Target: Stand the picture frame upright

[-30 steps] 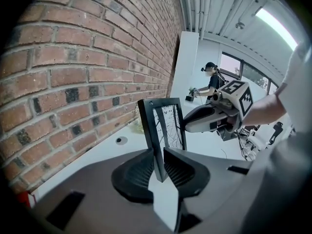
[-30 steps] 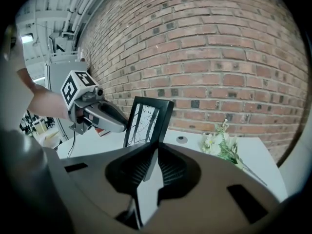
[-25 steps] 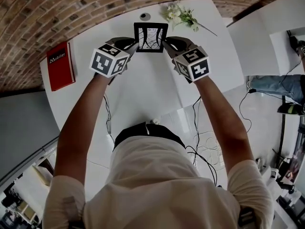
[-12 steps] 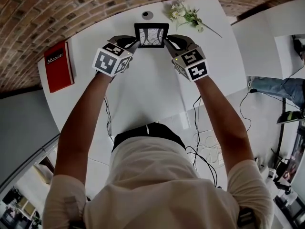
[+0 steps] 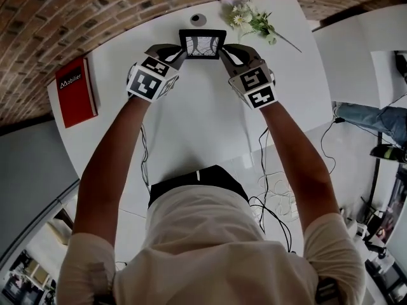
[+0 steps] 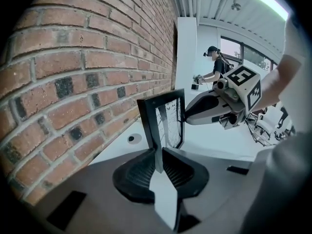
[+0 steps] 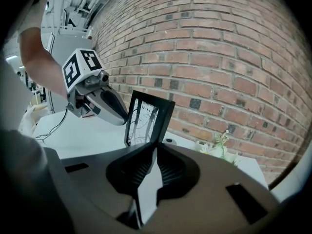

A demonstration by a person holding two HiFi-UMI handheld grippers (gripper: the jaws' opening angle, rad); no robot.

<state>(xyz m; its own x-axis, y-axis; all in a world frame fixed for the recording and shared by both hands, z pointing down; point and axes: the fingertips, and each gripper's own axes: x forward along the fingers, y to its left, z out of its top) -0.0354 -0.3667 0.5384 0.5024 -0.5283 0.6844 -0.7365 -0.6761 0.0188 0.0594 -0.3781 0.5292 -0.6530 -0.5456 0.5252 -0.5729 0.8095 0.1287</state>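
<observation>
A black picture frame with a black-and-white print stands nearly upright over the far end of the white table, close to the brick wall. My left gripper is shut on its left edge, my right gripper on its right edge. In the left gripper view the frame rises from between the ribbed pads of the left gripper, with the right gripper's body behind it. The right gripper view shows the frame pinched in the right gripper. Whether the frame's bottom edge touches the table is hidden.
A red book lies at the table's left edge. A sprig of white flowers lies at the far right, and a small round fitting sits just behind the frame. The brick wall runs along the table's far side. Cables trail on the floor at right.
Both grippers have carried the frame a little farther from me toward the wall. From above the frame now looks shorter, tipped more upright.
</observation>
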